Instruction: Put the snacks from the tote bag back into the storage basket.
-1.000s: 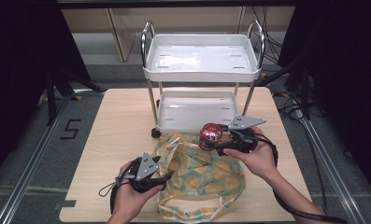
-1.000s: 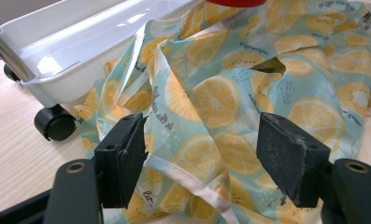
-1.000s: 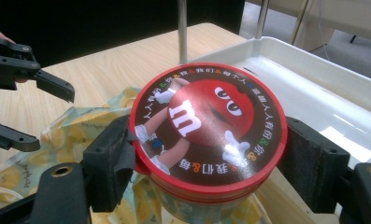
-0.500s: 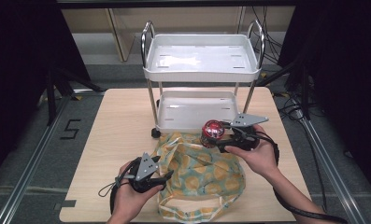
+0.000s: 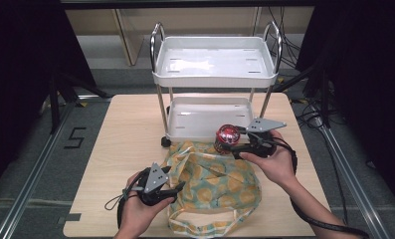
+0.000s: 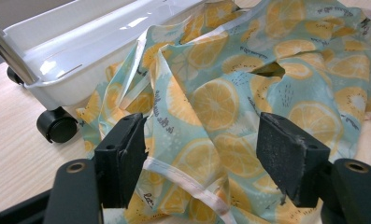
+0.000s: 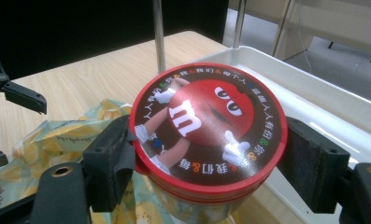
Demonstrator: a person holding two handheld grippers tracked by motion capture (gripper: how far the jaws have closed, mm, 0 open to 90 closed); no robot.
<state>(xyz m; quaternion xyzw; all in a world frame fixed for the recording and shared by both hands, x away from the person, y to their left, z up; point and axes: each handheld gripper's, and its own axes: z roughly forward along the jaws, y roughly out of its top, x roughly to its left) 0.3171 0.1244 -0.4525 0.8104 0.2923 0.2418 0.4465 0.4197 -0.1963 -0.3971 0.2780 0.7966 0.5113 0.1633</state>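
A round red-lidded candy tub (image 7: 209, 135), upright with a cartoon face on its lid, is held above the rumpled lemon-print bag (image 5: 212, 181) lying open on the table, just in front of the cart.

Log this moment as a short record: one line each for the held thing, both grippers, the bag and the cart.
held thing: round tub with red lid, cartoon candy figure on top
right gripper: shut on the tub's sides, held above the bag's edge beside the cart's lower tray
left gripper: open, jaws either side of a fold of the bag, not pressing it
bag: lemon-print fabric, crumpled flat on the table, strap toward the near edge
cart: white, two trays on wheels, far side of the wooden table
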